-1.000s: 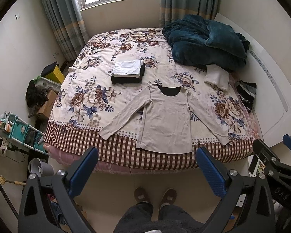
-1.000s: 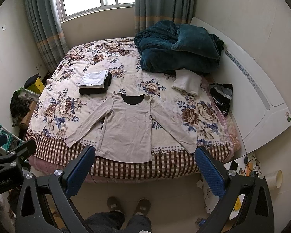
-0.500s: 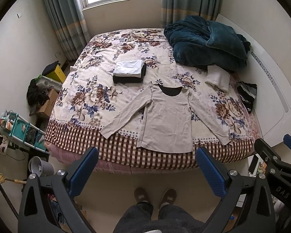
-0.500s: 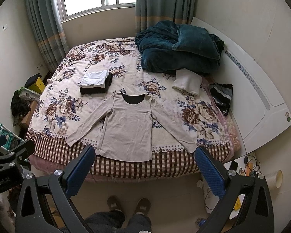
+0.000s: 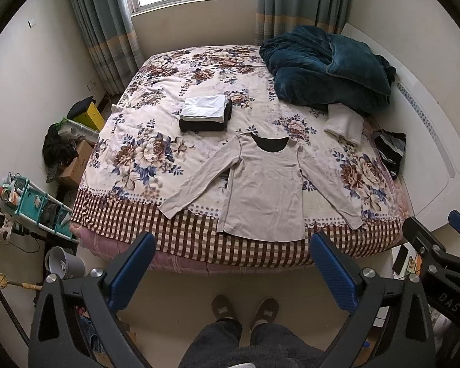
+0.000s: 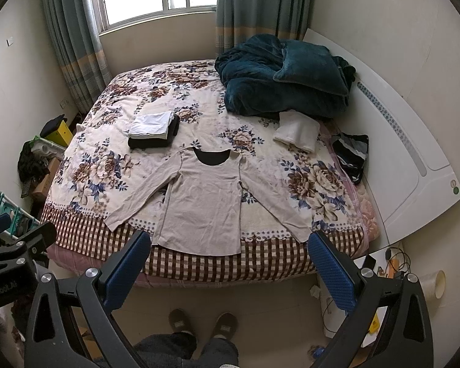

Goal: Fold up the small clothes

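Note:
A beige long-sleeved shirt (image 5: 263, 190) lies flat, front up, sleeves spread, near the foot of the floral bed (image 5: 144, 153); it also shows in the right wrist view (image 6: 202, 205). My left gripper (image 5: 231, 268) is open and empty, held above the floor short of the bed's edge. My right gripper (image 6: 228, 268) is open and empty, likewise back from the bed. A folded stack, white on black (image 5: 205, 113), sits on the bed behind the shirt's left sleeve.
A teal blanket (image 5: 328, 70) is heaped at the far right, with a white folded cloth (image 5: 343, 124) beside it and a dark striped garment (image 5: 389, 150) at the right edge. A white headboard (image 6: 408, 153) is on the right. Boxes and a teal rack (image 5: 36, 205) crowd the floor on the left.
Both grippers have drifted slightly; the bed sits a little lower in the views. Nothing on the bed has moved.

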`<state>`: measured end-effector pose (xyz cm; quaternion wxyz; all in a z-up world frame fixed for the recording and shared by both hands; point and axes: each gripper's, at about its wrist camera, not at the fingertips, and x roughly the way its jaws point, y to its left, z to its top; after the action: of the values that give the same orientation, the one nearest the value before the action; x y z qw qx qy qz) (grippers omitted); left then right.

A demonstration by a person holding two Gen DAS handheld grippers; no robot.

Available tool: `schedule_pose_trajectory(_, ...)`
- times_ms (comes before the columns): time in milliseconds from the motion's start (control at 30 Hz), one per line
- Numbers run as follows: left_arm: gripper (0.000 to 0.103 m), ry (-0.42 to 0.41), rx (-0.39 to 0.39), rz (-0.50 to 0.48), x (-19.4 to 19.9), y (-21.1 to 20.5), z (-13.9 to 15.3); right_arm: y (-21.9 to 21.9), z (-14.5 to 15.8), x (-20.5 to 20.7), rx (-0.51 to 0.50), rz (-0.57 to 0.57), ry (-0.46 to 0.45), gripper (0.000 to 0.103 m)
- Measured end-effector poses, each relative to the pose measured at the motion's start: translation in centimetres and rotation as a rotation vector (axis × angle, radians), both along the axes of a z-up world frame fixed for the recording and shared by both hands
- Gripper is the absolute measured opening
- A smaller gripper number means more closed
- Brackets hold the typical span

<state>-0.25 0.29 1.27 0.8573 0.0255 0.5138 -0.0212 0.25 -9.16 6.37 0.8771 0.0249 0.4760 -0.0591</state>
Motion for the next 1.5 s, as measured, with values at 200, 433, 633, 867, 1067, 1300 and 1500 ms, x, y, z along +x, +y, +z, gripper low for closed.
schedule_pose_trajectory(200,0.103,0.001,0.002,-0.002,0.0,0.0,0.1,0.7,0.9,-0.3,0.001,0.006,0.005,0.103)
schedule_pose_trajectory(433,0.103,0.001,0.004,-0.003,0.0,0.1,0.2,1.2,1.5,-0.5,0.000,0.010,0.003,0.103)
schedule_pose_trajectory(633,0.103,-0.002,0.003,-0.003,-0.1,0.1,0.2,1.1,1.3,-0.5,0.000,0.009,0.003,0.103)
schedule_pose_trajectory(867,0.103,-0.003,0.002,-0.003,0.0,0.3,0.4,1.0,1.1,-0.5,0.001,0.009,0.004,0.103)
schedule_pose_trajectory(1067,0.103,-0.006,0.001,-0.005,-0.3,0.2,0.3,0.9,1.0,-0.6,0.007,0.007,0.007,0.103)
schedule_pose_trajectory(1300,0.103,0.020,-0.023,-0.061,2.8,0.7,-2.3,0.4,-2.3,1.6,0.047,-0.044,0.040,0.103)
schedule_pose_trajectory(1500,0.103,0.059,-0.017,-0.080,7.9,0.0,-7.7,-1.1,-7.5,5.2,0.097,-0.152,0.081,0.103)
